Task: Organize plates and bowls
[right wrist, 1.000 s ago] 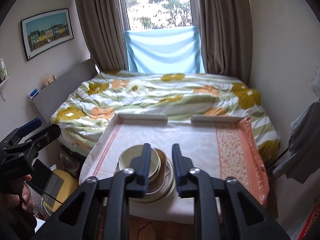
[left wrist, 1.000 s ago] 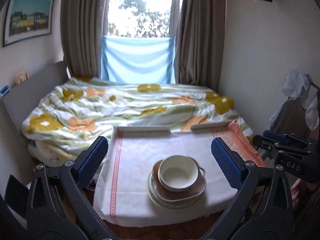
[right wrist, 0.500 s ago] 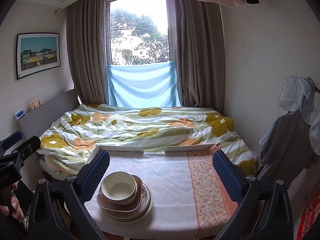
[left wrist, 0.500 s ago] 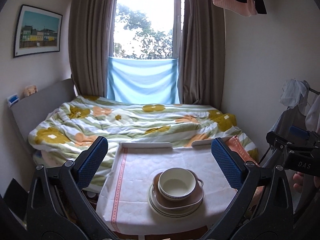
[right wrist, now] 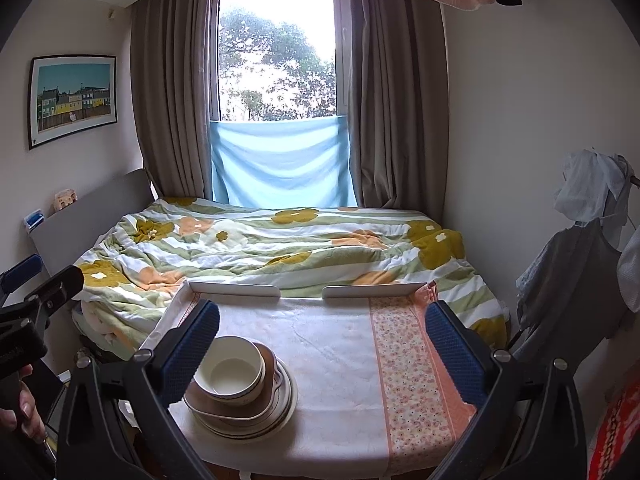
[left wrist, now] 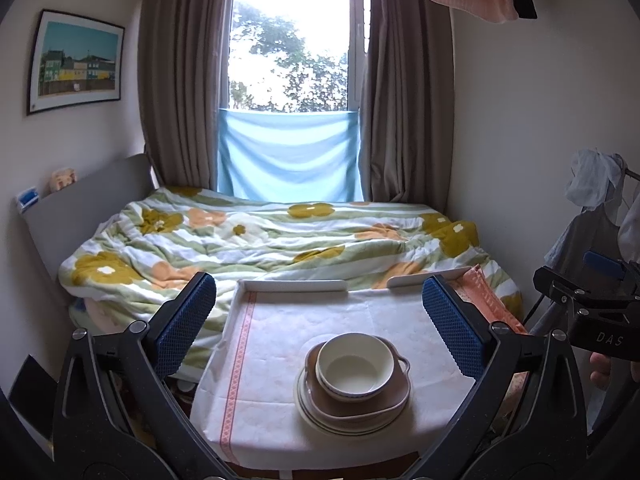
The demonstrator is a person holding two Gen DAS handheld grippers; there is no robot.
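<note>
Left gripper (left wrist: 320,328) and right gripper (right wrist: 322,344) both stand wide apart and empty, clear of the crockery. A cream bowl (left wrist: 354,368) sits in a brown dish (left wrist: 384,404) atop stacked plates (left wrist: 320,416) near the table's (left wrist: 276,360) front edge. Beyond lies a bed (left wrist: 260,236) under a curtained window (left wrist: 292,44).

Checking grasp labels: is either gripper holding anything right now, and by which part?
Nothing is held. The left gripper and right gripper both stand wide open above the table; the bowl sits untouched on the stacked plates.
</note>
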